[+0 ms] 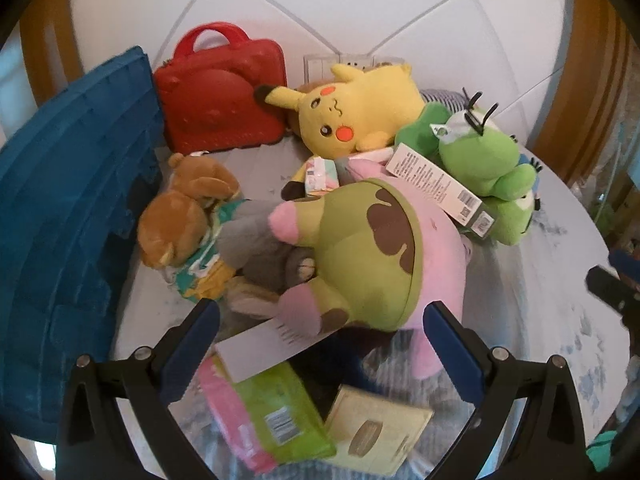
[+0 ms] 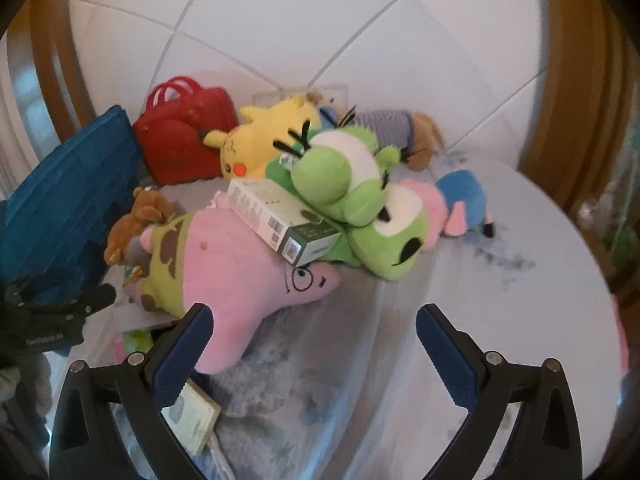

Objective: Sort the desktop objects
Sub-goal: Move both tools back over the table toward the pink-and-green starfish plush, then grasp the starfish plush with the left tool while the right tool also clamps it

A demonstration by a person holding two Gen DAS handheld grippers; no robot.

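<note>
A pile of plush toys lies on a round table (image 2: 520,240). A pink starfish plush in green shorts (image 1: 384,248) (image 2: 240,272) lies in front. A white box (image 1: 436,180) (image 2: 280,216) rests on it. Behind are green frog plushes (image 1: 484,156) (image 2: 352,184), a yellow Pikachu plush (image 1: 352,108) (image 2: 264,136) and a brown bear plush (image 1: 188,216) (image 2: 136,220). My left gripper (image 1: 322,336) is open, just short of the starfish's legs, above a green-and-pink packet (image 1: 272,412) and a beige box (image 1: 376,436). My right gripper (image 2: 312,340) is open, near the starfish's arm.
A blue crate (image 1: 68,220) (image 2: 68,196) stands at the left. A red handbag (image 1: 220,92) (image 2: 184,140) stands against the white wall. A pink-and-blue plush (image 2: 456,200) and a striped plush (image 2: 392,124) lie at the back right. The left gripper's body (image 2: 52,312) shows at the right view's left edge.
</note>
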